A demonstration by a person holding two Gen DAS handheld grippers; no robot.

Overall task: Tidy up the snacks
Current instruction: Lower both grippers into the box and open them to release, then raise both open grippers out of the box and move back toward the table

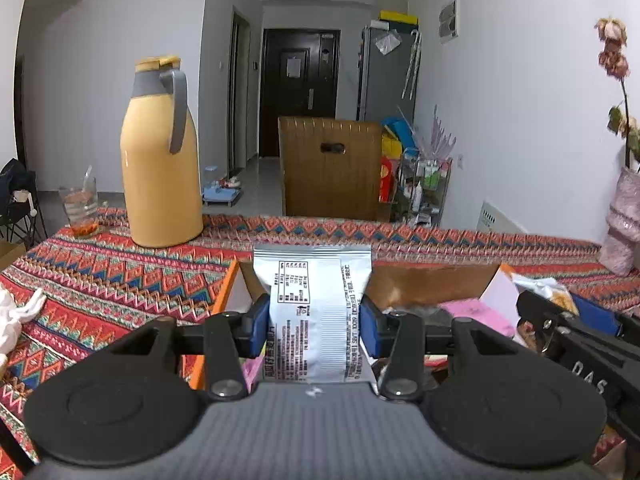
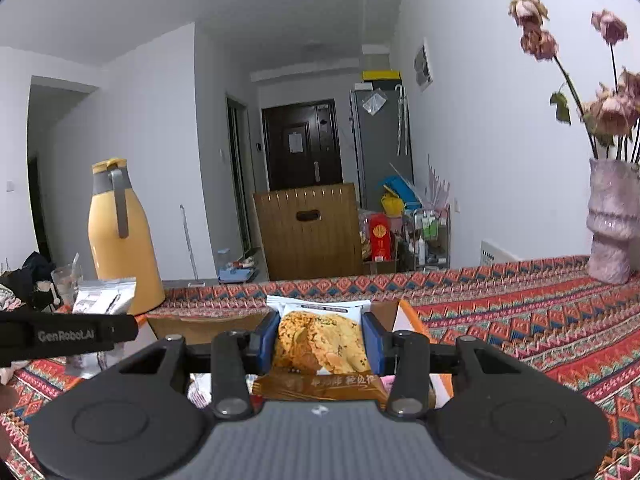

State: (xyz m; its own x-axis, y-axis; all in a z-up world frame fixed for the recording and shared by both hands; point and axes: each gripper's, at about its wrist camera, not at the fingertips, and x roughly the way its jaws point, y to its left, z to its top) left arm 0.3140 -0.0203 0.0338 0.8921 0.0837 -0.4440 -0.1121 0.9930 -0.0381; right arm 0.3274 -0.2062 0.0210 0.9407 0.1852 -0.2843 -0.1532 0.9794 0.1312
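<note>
My left gripper [image 1: 314, 320] is shut on a silver snack packet [image 1: 314, 300] with black print on its back, held upright over an open cardboard box [image 1: 432, 280] with orange flaps. Inside the box lie a pink packet [image 1: 480, 312] and other wrappers. My right gripper [image 2: 322, 340] is shut on a biscuit packet [image 2: 320, 340] that shows golden crackers and a brown band, above the same box [image 2: 208, 326]. In the right wrist view the left gripper's arm [image 2: 64, 336] and its silver packet [image 2: 104, 300] appear at the left. The right gripper's black body [image 1: 580, 344] shows at the right of the left wrist view.
A tall yellow thermos [image 1: 160, 160] and a glass [image 1: 80, 208] stand at the far left of the patterned tablecloth [image 1: 100, 280]. A pink vase [image 2: 612, 220] with dried flowers stands at the far right. A wooden chair back [image 1: 332, 168] rises beyond the table's far edge.
</note>
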